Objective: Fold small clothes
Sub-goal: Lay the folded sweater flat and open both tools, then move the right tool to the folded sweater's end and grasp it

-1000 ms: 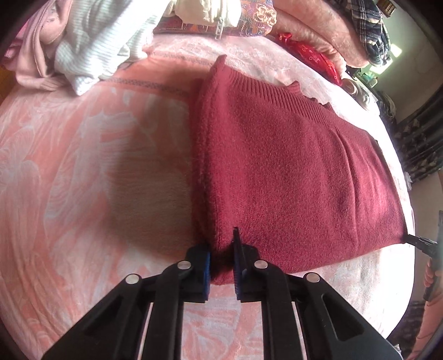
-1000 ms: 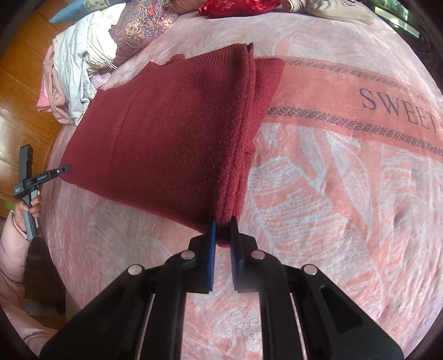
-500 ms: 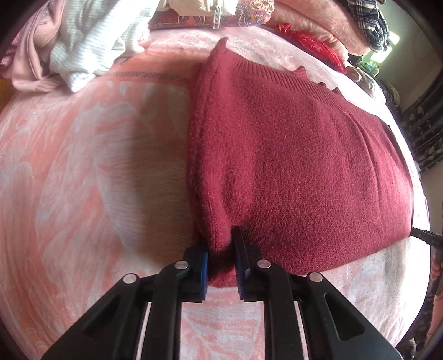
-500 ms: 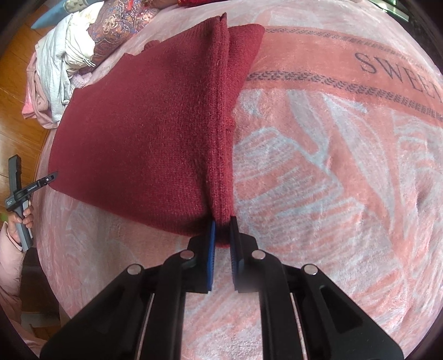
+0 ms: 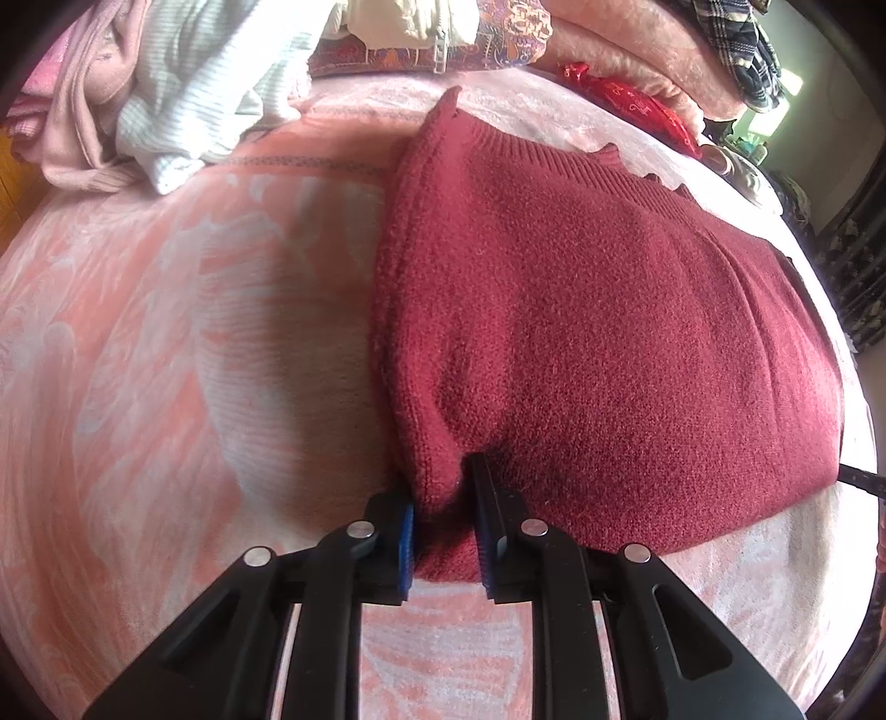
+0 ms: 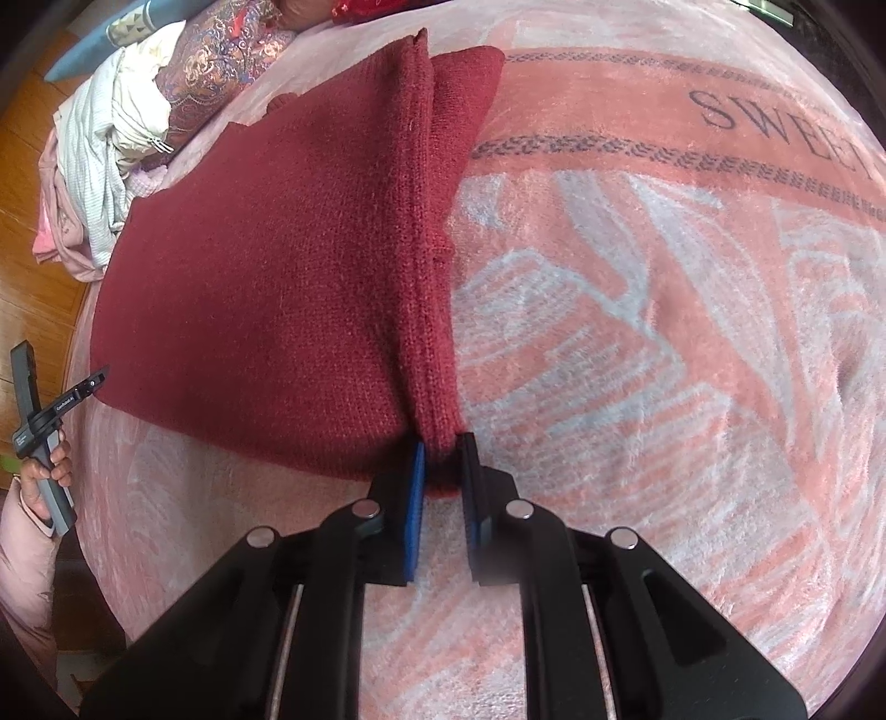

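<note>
A dark red knitted sweater [image 5: 609, 310] lies folded on the pink bed blanket [image 5: 166, 332]. My left gripper [image 5: 443, 487] holds the near left corner of the fold. Its jaws are opening, and the thick fabric still fills the gap and touches both blue pads. In the right wrist view the same sweater [image 6: 288, 277] spreads to the left, and my right gripper [image 6: 440, 448] is shut on its near right corner at the seamed edge. The left gripper [image 6: 91, 382] also shows there at the far left edge, held by a hand [image 6: 47, 471].
A heap of white, pink and patterned clothes [image 5: 183, 94] sits at the blanket's far left. Red cloth and plaid fabric [image 5: 720, 33] pile at the back right. A wooden floor [image 6: 33, 183] lies beyond the bed's left edge. The blanket [image 6: 664, 332] carries lettering.
Both grippers sank toward the blanket with the sweater's corners, so the sweater fills more of each view. The left jaws have widened around the fabric.
</note>
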Action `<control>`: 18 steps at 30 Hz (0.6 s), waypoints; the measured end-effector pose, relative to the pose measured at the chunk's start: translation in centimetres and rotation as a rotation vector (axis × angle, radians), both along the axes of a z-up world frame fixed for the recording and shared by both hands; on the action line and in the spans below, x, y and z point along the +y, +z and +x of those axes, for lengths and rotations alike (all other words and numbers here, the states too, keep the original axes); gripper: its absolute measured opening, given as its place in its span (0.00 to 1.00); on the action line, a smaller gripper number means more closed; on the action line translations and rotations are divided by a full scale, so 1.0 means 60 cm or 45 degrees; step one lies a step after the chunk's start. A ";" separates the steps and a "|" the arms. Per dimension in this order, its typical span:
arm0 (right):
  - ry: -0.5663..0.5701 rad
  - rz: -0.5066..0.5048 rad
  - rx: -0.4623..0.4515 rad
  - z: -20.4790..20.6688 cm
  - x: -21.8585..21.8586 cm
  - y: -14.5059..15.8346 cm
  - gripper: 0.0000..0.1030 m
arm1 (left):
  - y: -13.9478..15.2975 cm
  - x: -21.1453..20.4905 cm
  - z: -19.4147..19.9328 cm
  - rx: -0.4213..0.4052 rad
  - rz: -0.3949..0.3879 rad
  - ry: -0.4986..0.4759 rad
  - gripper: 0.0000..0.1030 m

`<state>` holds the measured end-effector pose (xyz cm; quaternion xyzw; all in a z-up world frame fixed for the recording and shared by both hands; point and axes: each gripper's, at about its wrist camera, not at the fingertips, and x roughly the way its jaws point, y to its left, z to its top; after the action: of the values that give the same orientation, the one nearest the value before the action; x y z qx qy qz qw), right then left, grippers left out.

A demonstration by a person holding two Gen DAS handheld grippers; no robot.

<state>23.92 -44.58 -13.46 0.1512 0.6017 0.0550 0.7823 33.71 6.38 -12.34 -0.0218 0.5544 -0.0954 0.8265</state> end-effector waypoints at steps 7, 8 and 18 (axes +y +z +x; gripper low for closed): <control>-0.011 -0.023 0.050 0.013 0.013 0.017 0.20 | 0.007 -0.002 0.004 0.024 0.018 0.013 0.21; -0.026 0.000 0.050 0.013 0.009 0.027 0.24 | 0.014 -0.002 0.005 0.038 0.027 0.011 0.24; -0.059 0.025 -0.027 0.075 -0.010 0.103 0.48 | 0.154 -0.084 0.008 -0.128 0.035 -0.103 0.49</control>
<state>28.42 -45.16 -7.27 0.1724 0.5893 0.0443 0.7881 34.18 1.35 -3.08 0.0168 0.5140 -0.1221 0.8489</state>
